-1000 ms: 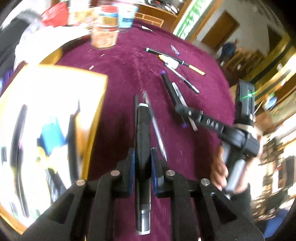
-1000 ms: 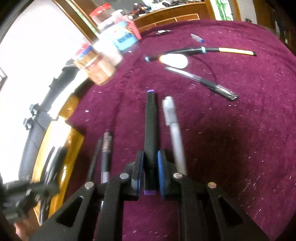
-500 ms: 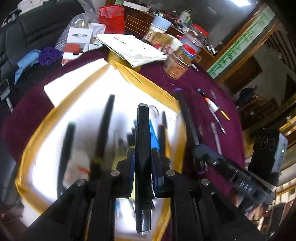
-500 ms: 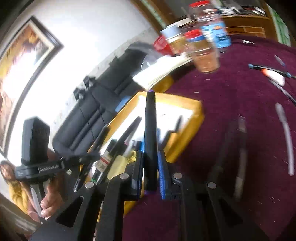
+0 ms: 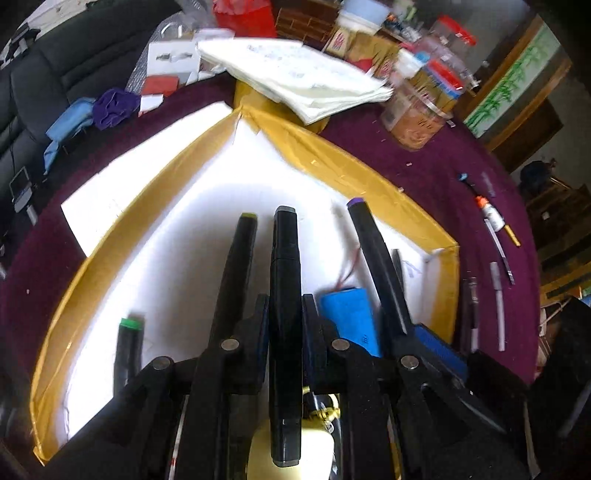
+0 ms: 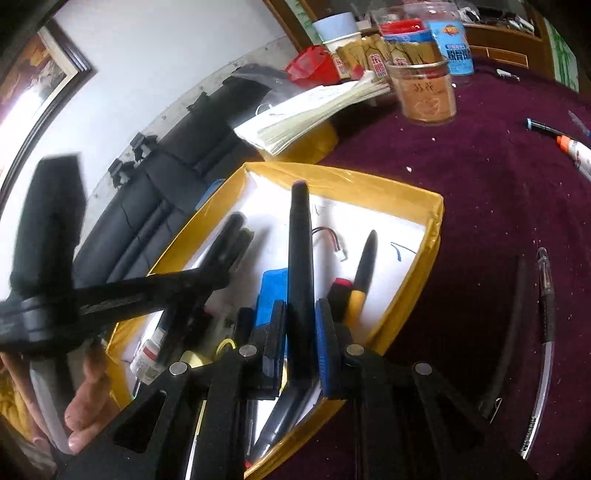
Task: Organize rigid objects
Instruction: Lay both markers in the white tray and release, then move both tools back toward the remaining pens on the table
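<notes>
My left gripper [image 5: 284, 317] is shut on a black marker with a grey tip [image 5: 284, 273] and holds it over the yellow-walled box [image 5: 354, 166]. My right gripper [image 6: 300, 328] is shut on a black marker with a purple tip [image 6: 300, 258], also over the box [image 6: 424, 254]. In the left wrist view the right gripper [image 5: 424, 339] and its marker [image 5: 373, 243] show at the right. In the right wrist view the left gripper [image 6: 218, 269] reaches in from the left. The box holds several markers, a blue block [image 6: 271, 291] and a black-and-yellow pen [image 6: 364, 273].
Loose pens lie on the maroon cloth right of the box [image 6: 546, 291] [image 5: 498, 295]. A stack of papers [image 5: 295, 77], jars [image 6: 424, 92] and a red bag [image 5: 247, 14] stand behind the box. A dark sofa [image 6: 155, 192] lies to the left.
Both grippers carried their markers from the cloth to above the box. They now sit lower and closer inside it, side by side.
</notes>
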{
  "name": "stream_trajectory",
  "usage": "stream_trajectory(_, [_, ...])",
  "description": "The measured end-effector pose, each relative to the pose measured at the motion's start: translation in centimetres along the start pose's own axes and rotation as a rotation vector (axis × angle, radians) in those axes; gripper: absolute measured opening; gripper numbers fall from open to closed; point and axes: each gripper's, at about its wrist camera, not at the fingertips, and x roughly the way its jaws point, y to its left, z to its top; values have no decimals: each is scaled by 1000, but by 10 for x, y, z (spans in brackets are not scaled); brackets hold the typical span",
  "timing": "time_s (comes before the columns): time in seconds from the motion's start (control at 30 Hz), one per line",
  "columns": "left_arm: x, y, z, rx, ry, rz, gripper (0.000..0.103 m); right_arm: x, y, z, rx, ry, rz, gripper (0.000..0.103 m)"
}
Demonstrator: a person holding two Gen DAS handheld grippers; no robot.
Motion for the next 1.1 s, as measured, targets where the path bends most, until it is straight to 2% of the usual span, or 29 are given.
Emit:
stream_trajectory(0.13, [10, 0, 0, -6, 28, -13, 14, -1, 1, -2, -10, -11, -16, 14])
stream_trajectory(0.27, [-1, 1, -1, -16, 8, -90, 28, -3, -5, -2, 22, -20, 45, 17])
stream_trajectory(0.37, [-24, 0, -10, -25, -50, -141, 46, -7, -8, -3, 51, -30, 110, 28])
stream_trajectory(0.4, [-30, -2, -14, -20, -69, -150, 48, -9, -7, -4, 51, -39, 119, 33])
stream_trajectory(0.5, [-53, -5, -32, -21, -125, -178, 48, -18, -2, -7, 34, -78, 115, 43])
stream_trajectory(0.67, [-80, -14, -69, -15, -155, -227, 48, -36, -3, -5, 43, -131, 171, 44])
stream_trajectory(0.8, [-95, -36, -92, 55, -137, -237, 48, -64, -14, 0, 74, -140, 228, 44])
stream_trajectory(0.87, [-99, -48, -102, 85, -133, -234, 48, -85, -26, 3, 56, -132, 176, 43])
stream_trajectory(0.93, [-94, -63, -108, 104, -118, -226, 48, -108, -49, 4, 34, -136, 31, 43])
stream_trajectory(0.97, [-90, -73, -110, 117, -98, -226, 48, -118, -70, 3, 26, -125, -42, 43])
stream_trajectory(1.1, [-77, -112, -119, 203, -51, -233, 48, -136, -152, -1, 122, -84, -234, 42])
